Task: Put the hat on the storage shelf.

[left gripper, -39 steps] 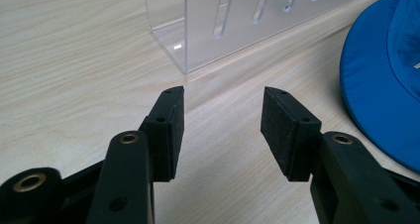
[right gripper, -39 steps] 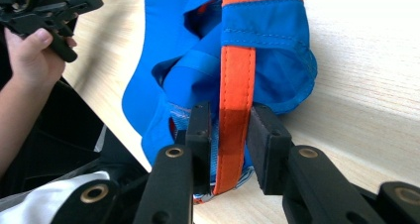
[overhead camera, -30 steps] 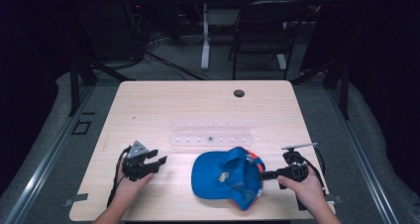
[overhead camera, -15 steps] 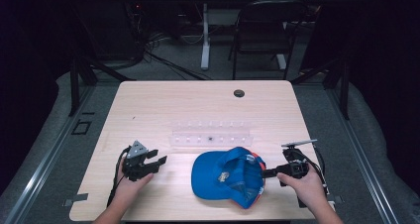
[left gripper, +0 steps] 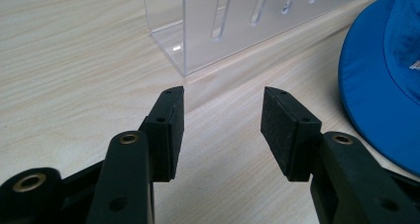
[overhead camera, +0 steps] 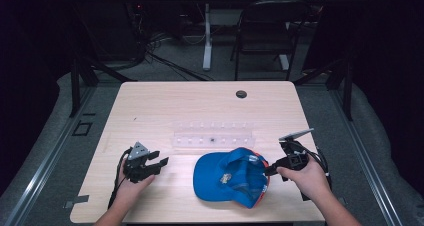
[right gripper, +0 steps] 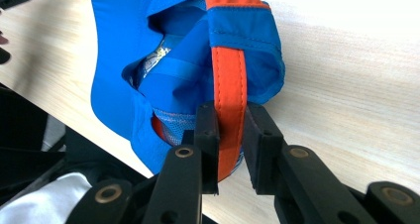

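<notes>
As the orange strap gives a firm hold, right hand-held gripper pinching it at the blue cap's 3 o'clock edge — left hand-held gripper spread, idle at 9 o'clock on the table.

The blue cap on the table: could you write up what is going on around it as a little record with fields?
Cap: blue cap with an orange strap, lying near the front edge of the table
Right tongs: shut on the orange strap at the cap's back
Left tongs: open, nothing between them, resting apart from the cap on its left
Behind the cap: clear plastic rack with slots
Far side: small dark round spot in the tabletop
</notes>
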